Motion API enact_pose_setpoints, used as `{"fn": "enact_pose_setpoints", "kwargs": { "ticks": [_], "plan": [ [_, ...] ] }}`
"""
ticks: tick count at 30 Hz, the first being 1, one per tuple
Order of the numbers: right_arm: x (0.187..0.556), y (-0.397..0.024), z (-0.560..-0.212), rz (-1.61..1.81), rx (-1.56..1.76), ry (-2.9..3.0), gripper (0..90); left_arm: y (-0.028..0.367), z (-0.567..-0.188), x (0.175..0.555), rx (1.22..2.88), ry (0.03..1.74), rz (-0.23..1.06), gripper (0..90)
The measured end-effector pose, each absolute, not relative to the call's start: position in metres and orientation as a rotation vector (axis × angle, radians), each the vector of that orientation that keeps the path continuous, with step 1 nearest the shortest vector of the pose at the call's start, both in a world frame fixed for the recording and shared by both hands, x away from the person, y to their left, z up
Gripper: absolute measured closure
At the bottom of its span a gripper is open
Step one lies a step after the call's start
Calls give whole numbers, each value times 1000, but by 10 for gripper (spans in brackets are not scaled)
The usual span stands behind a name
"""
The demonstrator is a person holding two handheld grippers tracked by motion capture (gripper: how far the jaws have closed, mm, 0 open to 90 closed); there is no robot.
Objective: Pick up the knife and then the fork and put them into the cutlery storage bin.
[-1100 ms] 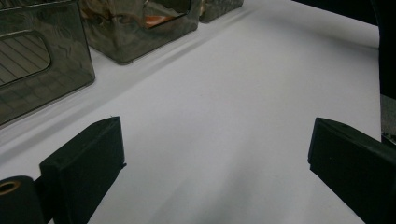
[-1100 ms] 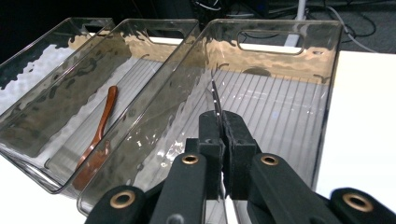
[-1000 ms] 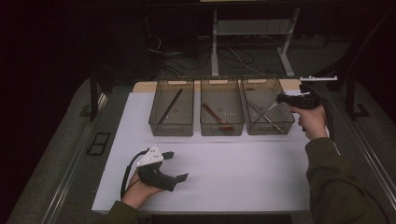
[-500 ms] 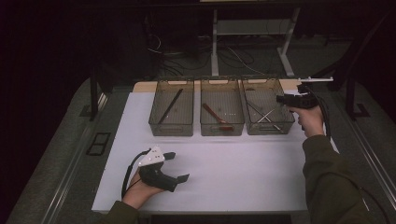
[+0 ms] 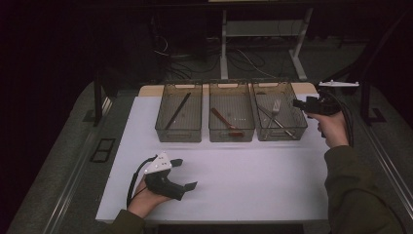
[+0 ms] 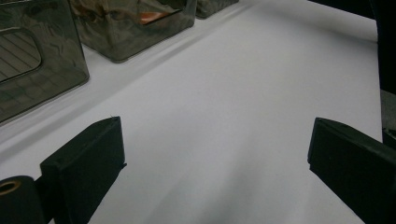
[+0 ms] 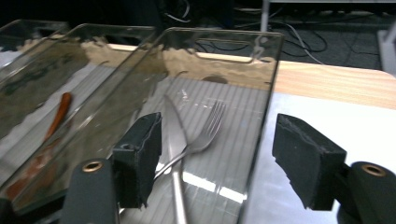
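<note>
Three clear plastic bins stood side by side along the far edge of the bench (image 5: 234, 180), which was covered in white. The right gripper (image 5: 298, 103) hung above the right-hand bin (image 5: 297, 127), at its right wall, held in the person's right hand (image 5: 333, 127). Its jaws had just been opening and stood apart with nothing between them; in the right gripper view (image 7: 217, 161) the bin's right wall ran up between the two black pads without touching either. A fork (image 7: 205, 130) and a knife (image 7: 175, 154) lay crossed on the ribbed floor of that bin, the fork's tines pointing toward the far end. The middle bin (image 5: 232, 131) held a reddish-brown utensil (image 5: 225, 122), and the left-hand bin (image 5: 178, 134) held a long dark stick-like thing (image 5: 177, 111), too dim to name. The left gripper (image 5: 187, 174) rested near the near-left corner of the bench in the person's left hand (image 5: 146, 200), well apart from the bins. Its jaws stood wide apart over bare white surface, as the left gripper view (image 6: 217, 154) showed.
</note>
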State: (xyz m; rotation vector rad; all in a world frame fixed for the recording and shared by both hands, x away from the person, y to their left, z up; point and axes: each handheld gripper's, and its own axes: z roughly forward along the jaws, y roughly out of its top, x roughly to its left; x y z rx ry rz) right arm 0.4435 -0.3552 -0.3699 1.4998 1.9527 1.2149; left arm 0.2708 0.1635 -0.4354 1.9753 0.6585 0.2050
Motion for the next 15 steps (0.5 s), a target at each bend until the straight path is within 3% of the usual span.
{"fn": "enact_pose_setpoints", "kwargs": {
  "ticks": [15],
  "plan": [
    [398,-335,-368,1258,1318,2018,203,166,-435,273,1985,663,224,28]
  ]
}}
